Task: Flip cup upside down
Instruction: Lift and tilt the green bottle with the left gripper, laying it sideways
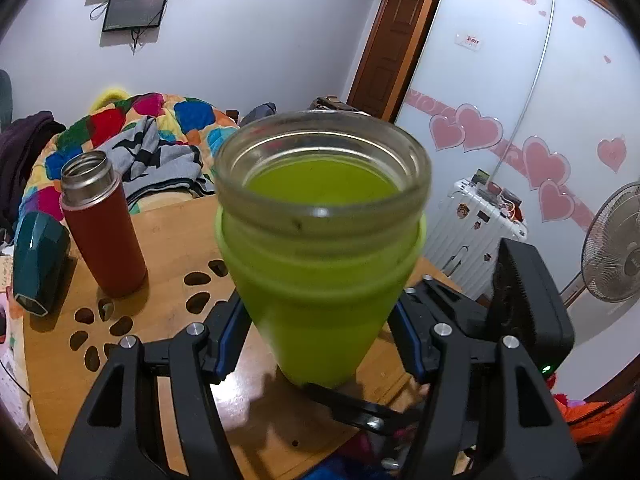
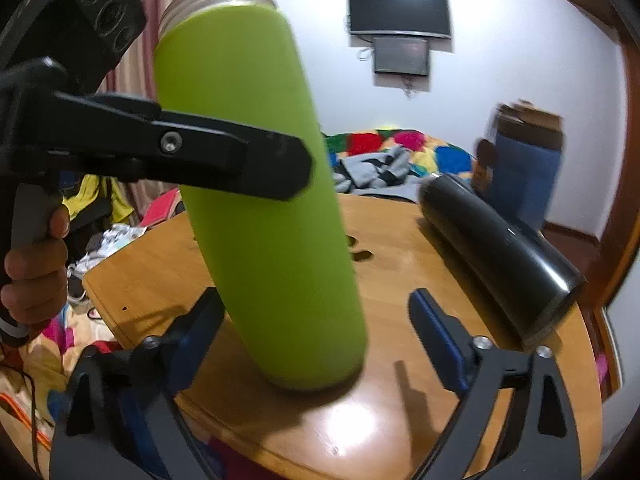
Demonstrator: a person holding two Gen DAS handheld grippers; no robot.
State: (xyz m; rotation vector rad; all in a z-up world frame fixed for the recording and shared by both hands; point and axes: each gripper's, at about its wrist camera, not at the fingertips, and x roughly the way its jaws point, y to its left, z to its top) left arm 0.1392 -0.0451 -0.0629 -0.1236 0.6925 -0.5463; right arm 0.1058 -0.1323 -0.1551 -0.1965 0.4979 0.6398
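My left gripper (image 1: 320, 344) is clamped on the green cup (image 1: 320, 248), fingers squeezing its lower body from both sides. You can see one black finger (image 2: 224, 160) pressed across the cup (image 2: 264, 184) in the right wrist view. The cup is mouth-up, tilted, with its base resting on or just above the near edge of the tabletop (image 2: 160, 276); I can't tell if it's actually touching. It has a clear glass rim and a green sleeve.

My right gripper (image 2: 316, 340) is spread wide with nothing in it, blue pads (image 2: 436, 336) sitting on either side of the cup's base but well off its sides.

Other stuff around: one red flask (image 1: 104, 224) with a bare metal neck, standing upright toward the far left part of the tabletop (image 1: 172, 224). One dark teal faceted cup (image 1: 38, 256) lying on its side at the left edge, right beside the flask. One black bottle (image 2: 500, 256) lying on its side toward the right edge. One blue mug (image 2: 520, 168) with a brown lid behind it, blurry. So five drinking vessels in total, and none of them touch the green one.

Behind the tabletop there's a bed with a colourful quilt (image 1: 132, 128), a white suitcase (image 1: 476, 232), a fan (image 1: 616, 244), and two screens (image 2: 400, 28) on the wall. The wardrobe door has a small red label (image 1: 473, 41), too tiny to read.
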